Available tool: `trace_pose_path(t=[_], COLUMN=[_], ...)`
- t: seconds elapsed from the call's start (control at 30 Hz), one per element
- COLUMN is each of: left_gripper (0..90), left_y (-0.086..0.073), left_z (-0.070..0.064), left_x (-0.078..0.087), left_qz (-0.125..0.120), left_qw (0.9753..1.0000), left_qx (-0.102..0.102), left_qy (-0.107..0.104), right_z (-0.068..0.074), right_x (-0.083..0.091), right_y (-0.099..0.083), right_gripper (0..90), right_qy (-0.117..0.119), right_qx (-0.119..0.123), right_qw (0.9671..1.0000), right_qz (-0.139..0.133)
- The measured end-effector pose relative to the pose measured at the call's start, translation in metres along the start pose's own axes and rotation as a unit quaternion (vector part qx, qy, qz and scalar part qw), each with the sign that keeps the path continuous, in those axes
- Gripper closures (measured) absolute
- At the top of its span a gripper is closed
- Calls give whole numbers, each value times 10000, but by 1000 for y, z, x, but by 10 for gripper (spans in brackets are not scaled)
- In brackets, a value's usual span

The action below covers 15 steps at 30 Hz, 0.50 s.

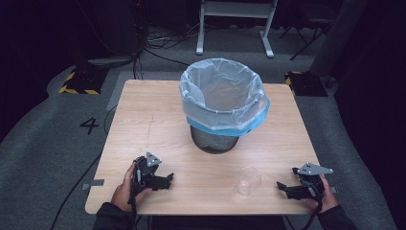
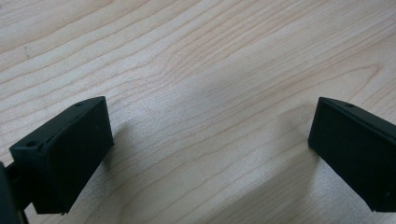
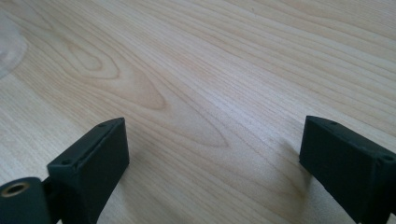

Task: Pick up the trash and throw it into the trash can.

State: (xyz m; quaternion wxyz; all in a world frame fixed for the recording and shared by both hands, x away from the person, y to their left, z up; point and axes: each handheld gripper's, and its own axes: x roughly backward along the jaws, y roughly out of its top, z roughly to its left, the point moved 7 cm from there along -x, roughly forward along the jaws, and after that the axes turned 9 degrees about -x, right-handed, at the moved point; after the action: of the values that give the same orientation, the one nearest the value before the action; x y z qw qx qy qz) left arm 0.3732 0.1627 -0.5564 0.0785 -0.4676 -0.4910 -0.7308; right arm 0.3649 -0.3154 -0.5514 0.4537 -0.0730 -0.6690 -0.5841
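A clear plastic cup [image 1: 249, 180] stands upright near the table's front edge, right of centre; its blurred edge [image 3: 8, 49] shows at the far left of the right gripper view. My left gripper [image 1: 168, 179] rests on the table at the front left, open, nothing between its jaws. My right gripper [image 1: 281, 187] lies at the front right, open and empty, a short way right of the cup. In both gripper views the black jaws stand wide apart over bare wood. A black mesh bin [image 1: 214, 140] lined with a pale blue bag [image 1: 222, 96] stands at the table's middle back.
The light wooden table [image 1: 143, 129] stands on grey carpet. A white frame's legs [image 1: 234, 28], cables and yellow-black striped blocks [image 1: 79, 81] lie on the floor behind. Dark surroundings ring the table.
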Motion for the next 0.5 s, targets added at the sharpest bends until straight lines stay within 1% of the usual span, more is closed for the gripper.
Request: trace_pose_path(t=[0.1, 0.13, 0.2, 0.23, 0.27, 0.3, 0.33, 0.43, 0.47, 0.5], left_gripper=[0, 0, 0, 0, 0, 0, 0, 0, 0, 0], left_y=[0, 1, 0, 1, 1, 0, 0, 1, 0, 1], left_z=[0, 0, 0, 0, 0, 0, 0, 0, 0, 0], left_x=[0, -1, 0, -1, -1, 0, 0, -1, 0, -1], left_qz=[8, -1, 6, 0, 0, 7, 7, 0, 6, 1], left_qw=[10000, 10000, 10000, 10000, 10000, 10000, 10000, 10000, 10000, 10000], left_qx=[0, -6, 4, -5, -5, 4, 4, -6, 1, -6], left_qy=[-15, -5, -10, -4, -4, -12, -12, 10, 3, 10], right_z=[0, -1, -4, -6, -7, -7, -6, -3, 1, 6], right_x=[1, 3, 6, 8, 10, 13, 15, 20, 22, 26], right_y=[0, 0, 1, 2, 3, 3, 5, 9, 11, 15], right_gripper=[99, 119, 189, 188, 190, 193, 193, 196, 198, 198], right_qy=[10, -5, -154, -235, -216, -131, -60, -26, 27, 31], right_qx=[34, 109, 188, 185, 136, 123, 148, 208, 211, 344], right_qw=[10000, 9999, 9997, 9994, 9995, 9996, 9995, 9993, 9991, 9985], right_qz=[14, 14, -85, -153, -204, -232, -271, -311, -357, -417])
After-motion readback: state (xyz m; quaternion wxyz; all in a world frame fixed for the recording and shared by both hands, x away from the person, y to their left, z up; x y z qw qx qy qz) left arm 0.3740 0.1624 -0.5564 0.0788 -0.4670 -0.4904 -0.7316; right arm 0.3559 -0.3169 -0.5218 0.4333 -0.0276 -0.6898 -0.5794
